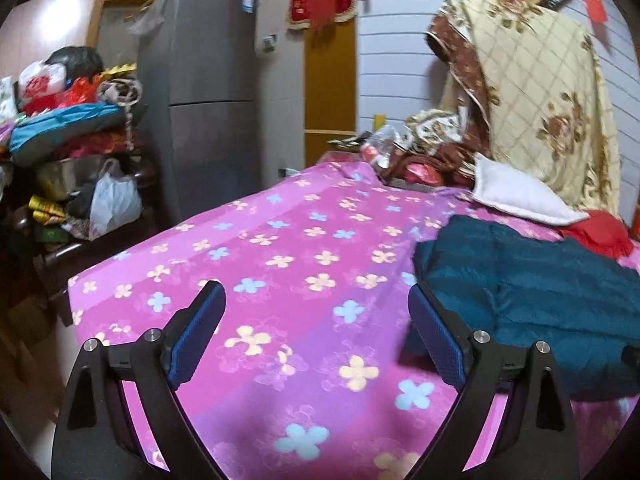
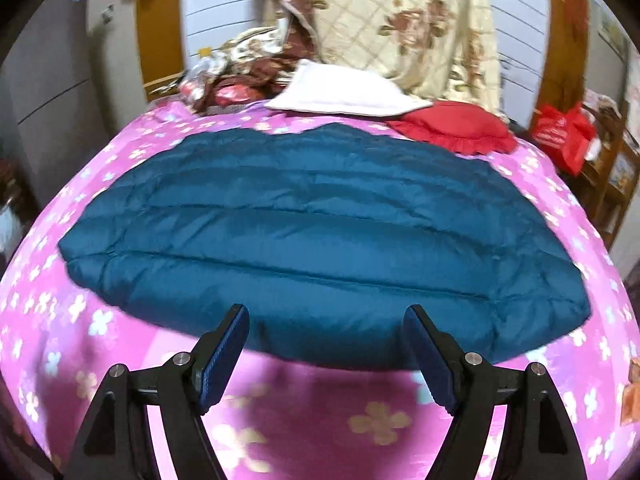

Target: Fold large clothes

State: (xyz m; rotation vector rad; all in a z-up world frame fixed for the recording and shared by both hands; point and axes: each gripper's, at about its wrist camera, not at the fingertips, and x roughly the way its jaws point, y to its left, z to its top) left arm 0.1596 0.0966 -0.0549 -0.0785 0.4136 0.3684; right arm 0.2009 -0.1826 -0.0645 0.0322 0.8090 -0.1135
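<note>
The left gripper [image 1: 316, 300] has two black arms with flat blue ribbed pads, and its jaws stand wide apart with nothing between them, only the bed cover below. The right gripper [image 2: 326, 322] looks the same, and its jaws are also spread wide and hold nothing. Both hang over the bed [image 1: 280, 280], which wears a soft, fuzzy pink cover dotted with little yellow and blue flowers. The coat [image 2: 320, 232] is dark teal, puffy and smooth, with long stitched lines that make fat padded rows. It lies flat in the middle of the bed. In the right wrist view its near edge sits just past the right gripper's pad tips, not touching them. In the left wrist view the coat [image 1: 540, 288] lies off to the right of the left gripper, with its rounded corner just behind the right-hand pad. Past the coat, near the far edge of the bed, lies a flat white pillow [image 2: 344, 94], and beside it a red cushion [image 2: 456, 124] with a frilly edge. Behind them a cream blanket [image 2: 400, 20] with brown flowers and a diamond pattern hangs against the wall. A tall grey fridge [image 1: 212, 92] stands off the far left corner of the bed.
</note>
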